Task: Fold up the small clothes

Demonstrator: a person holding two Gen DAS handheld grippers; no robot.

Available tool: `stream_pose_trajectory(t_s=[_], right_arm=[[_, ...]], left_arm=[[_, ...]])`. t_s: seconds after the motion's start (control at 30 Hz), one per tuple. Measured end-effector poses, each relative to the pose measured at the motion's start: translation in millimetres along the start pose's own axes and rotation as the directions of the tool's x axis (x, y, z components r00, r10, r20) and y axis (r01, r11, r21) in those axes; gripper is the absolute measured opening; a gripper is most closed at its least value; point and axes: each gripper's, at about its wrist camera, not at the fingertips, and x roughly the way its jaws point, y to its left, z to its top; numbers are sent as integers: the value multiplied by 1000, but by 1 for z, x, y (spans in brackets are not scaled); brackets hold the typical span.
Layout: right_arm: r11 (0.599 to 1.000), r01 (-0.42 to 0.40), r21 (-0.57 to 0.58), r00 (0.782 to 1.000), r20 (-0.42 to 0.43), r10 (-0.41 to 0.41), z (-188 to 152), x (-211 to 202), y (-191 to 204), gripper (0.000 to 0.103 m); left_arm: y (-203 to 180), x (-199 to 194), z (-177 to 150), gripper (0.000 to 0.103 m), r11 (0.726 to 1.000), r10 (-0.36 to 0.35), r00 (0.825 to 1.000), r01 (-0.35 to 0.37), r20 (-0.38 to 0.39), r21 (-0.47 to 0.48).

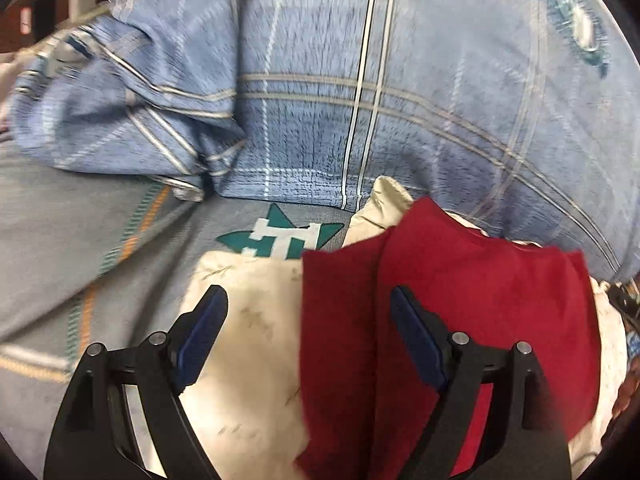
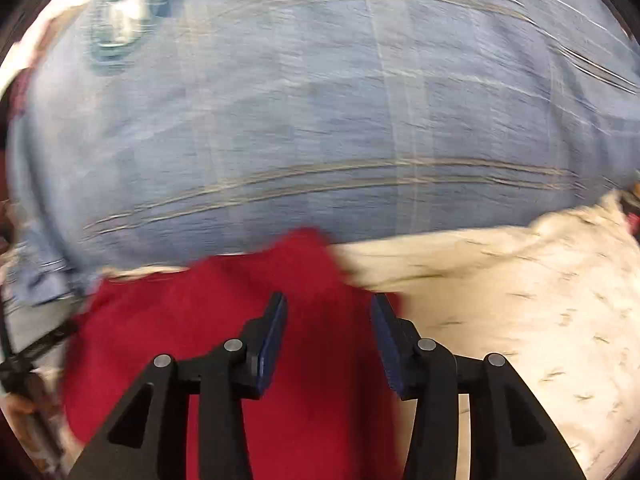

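Note:
A dark red garment lies folded on a cream cloth, with a lengthwise crease near its left edge. My left gripper hovers over that left edge, open wide, and no cloth is pinched between its blue pads. In the right wrist view the same red garment fills the lower left, blurred by motion. My right gripper is above its right part with the jaws apart and nothing gripped between them. The cream cloth spreads out to the right of it.
A bulky blue plaid quilt rises behind the garment and fills the far half of both views. A grey-blue sheet with a green star print lies to the left. Brown furniture shows at the top left.

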Motion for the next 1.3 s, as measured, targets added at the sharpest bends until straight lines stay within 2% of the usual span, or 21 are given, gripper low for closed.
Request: stream_pose_trajectory(t_s=[0.1,0.2,0.3,0.37,0.43,0.57,0.67,0.87,0.97,1.1,1.13,1.27,1.3], right_arm=[[986,-146,-81,989,-49,142,-9,0,42,46],[957,-255,-137,963,-123,239,-18,24,97,44],[932,-297,-206,950,-162,266,-26,42,147,44],[915,-325,-239,940,-188,285,-27,54,180,44],[907,-304,-292,948,-184,259,-27,67,210,44],[897,-266,-352,957,-210,201,-24,105,241,44],[905,-244,-349,956,-244,164,-28,133,249,45],[920,-236,-314,958,-233,166,-25,134,239,44],[922,-252,-294,957,-214,193,-26,107,227,44],[902,-312,-298,942,-222,252,-42,64,216,45],[897,-321,-305,939,-226,259,-46,56,214,45],[853,-373,-365,923,-245,298,-76,14,214,45],[840,-380,-387,921,-247,302,-85,6,217,44]], left_arm=[[3,-26,-19,84,1000,-1,1000,1,8,14],[4,-45,-44,84,999,-32,999,32,-11,7],[8,-55,-68,84,998,-54,998,55,-28,10],[8,-50,-70,84,999,-48,998,49,-35,24],[4,-44,-72,85,998,-49,998,50,-28,34],[4,-29,-76,85,996,-75,997,76,-26,44],[7,-22,-76,85,995,-86,996,87,-34,39],[8,-18,-76,85,994,-95,995,97,-39,52],[8,-21,-78,85,993,-97,994,100,-41,58],[15,-33,-77,85,989,-131,990,134,-57,61],[21,-37,-76,85,990,-126,991,128,-50,53],[48,-46,-69,84,1000,-29,1000,29,7,-10],[54,-46,-68,84,999,-26,1000,26,10,-32]])
